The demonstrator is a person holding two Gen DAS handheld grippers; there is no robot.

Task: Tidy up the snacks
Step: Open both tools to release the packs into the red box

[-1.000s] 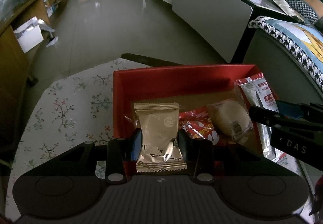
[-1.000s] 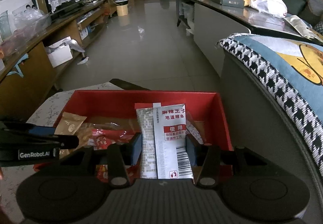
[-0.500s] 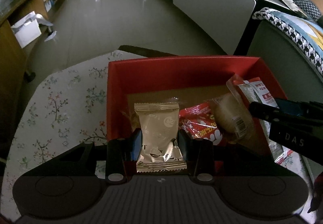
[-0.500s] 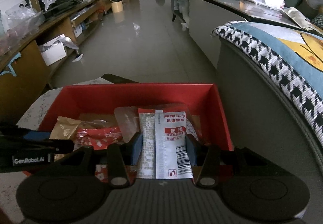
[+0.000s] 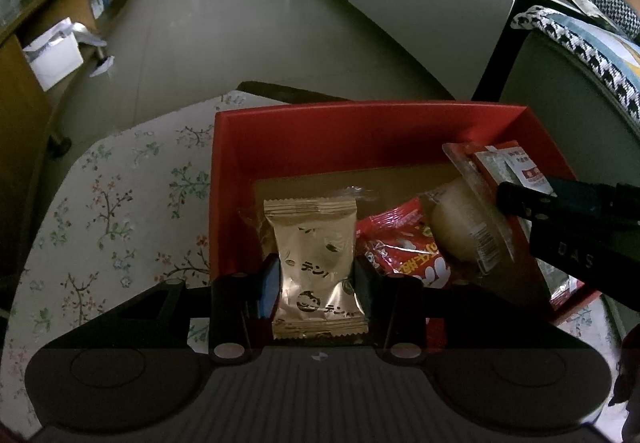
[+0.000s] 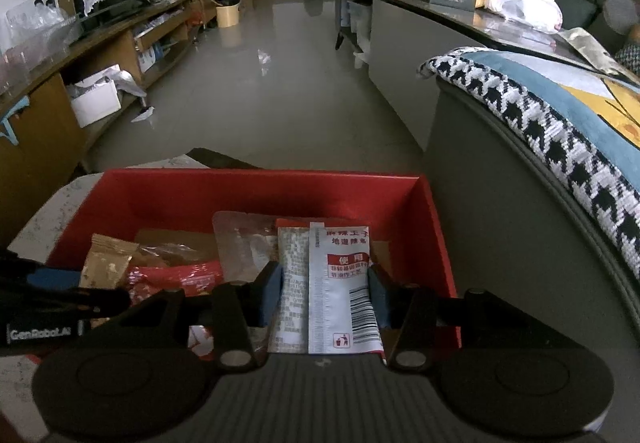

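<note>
snacks over the red box (image 5: pixel 360 131), one packet in each gripper

gold snack packet (image 5: pixel 316 263) is clamped upright between the left gripper (image 5: pixel 315 279) fingers, whose jaws are easing apart; white spicy-strip packet (image 6: pixel 330 283) is clamped in the right gripper (image 6: pixel 326 291). both hang over the box, which holds a red packet (image 5: pixel 400 247) and a wrapped bun (image 5: pixel 460 223) and sits on the floral counter (image 5: pixel 112 211).
</note>
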